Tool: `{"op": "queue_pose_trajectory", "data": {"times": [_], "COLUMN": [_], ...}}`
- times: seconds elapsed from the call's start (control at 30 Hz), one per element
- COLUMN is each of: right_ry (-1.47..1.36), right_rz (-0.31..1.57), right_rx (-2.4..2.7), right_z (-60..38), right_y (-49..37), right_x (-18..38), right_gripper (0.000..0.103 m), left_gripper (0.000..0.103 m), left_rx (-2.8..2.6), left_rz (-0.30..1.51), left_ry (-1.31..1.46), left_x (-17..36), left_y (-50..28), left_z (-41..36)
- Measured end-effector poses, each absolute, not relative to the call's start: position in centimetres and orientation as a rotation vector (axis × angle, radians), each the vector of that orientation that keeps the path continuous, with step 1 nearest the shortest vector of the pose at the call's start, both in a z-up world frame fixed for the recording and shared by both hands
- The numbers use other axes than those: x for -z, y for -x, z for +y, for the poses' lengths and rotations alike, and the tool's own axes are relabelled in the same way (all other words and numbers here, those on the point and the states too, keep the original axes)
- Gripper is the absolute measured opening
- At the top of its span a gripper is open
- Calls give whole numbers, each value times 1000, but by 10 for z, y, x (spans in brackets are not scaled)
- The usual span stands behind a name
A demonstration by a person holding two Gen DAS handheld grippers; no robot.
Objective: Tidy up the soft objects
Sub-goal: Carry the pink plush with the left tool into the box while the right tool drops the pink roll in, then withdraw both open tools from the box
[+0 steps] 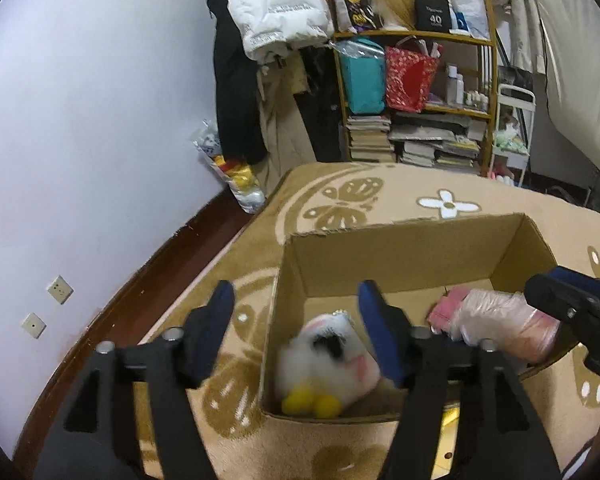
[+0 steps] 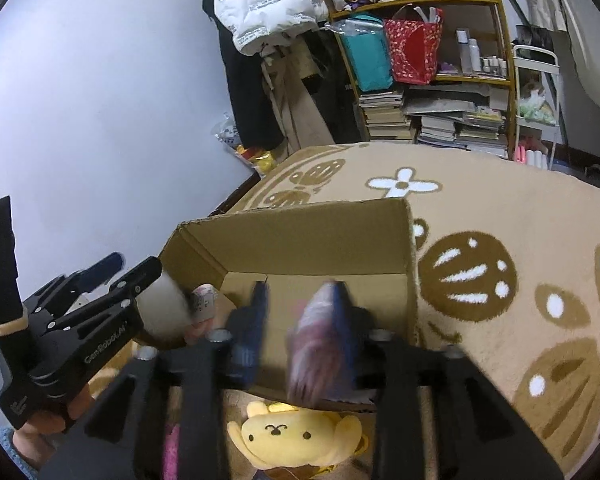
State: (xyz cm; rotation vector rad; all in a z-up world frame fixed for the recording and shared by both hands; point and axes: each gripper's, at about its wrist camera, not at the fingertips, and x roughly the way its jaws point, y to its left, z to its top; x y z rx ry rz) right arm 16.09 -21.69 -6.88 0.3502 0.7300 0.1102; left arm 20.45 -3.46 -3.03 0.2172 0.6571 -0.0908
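- My left gripper (image 1: 296,332) was released, its jaws apart above the near-left corner of the cardboard box (image 1: 400,256), pressing on nothing.
- The white plush (image 1: 332,364) with yellow feet was blurred, inside the box just beyond the near wall, free of the pads.
- My right gripper (image 2: 300,320) was also released; the pinkish soft item (image 2: 316,352) was blurred against the right finger, seemingly dropping into the box.
- A risk I judged: this item could catch on the near wall and tumble outside.
- The yellow plush (image 2: 296,436) lay on the carpet (image 2: 500,220) before the box, not yet sorted; a falling toy might land on it.
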Motion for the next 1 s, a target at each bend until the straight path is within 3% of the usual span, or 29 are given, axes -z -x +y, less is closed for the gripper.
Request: {"op": "queue_pose_trajectory", "data": {"times": [0.07, 0.13, 0.17, 0.27, 0.43, 1.0], "right_ry": [-351, -347, -341, -319, -329, -329], "right_rz": [715, 714, 714, 697, 709, 752], "right_rx": [-106, -102, -101, -73, -61, -20], "right_z": [-218, -218, -218, -217, -221, -223], "right_y": [-158, -157, -156, -151, -147, -122], "right_x": [65, 61, 60, 56, 54, 43], "right_gripper": [65, 74, 84, 94, 100, 101], "left_gripper": [83, 91, 95, 102, 103, 103], "left_rx": [79, 65, 58, 35, 44, -14], "left_rz": [655, 641, 638, 627, 649, 673], "left_ry": [-206, -197, -198, -197, -147, -145], "left_x": [28, 25, 23, 19, 13, -11], "left_y": [-203, -201, -200, -198, -194, -158], "left_z": [-32, -29, -28, -23, -9, 18]}}
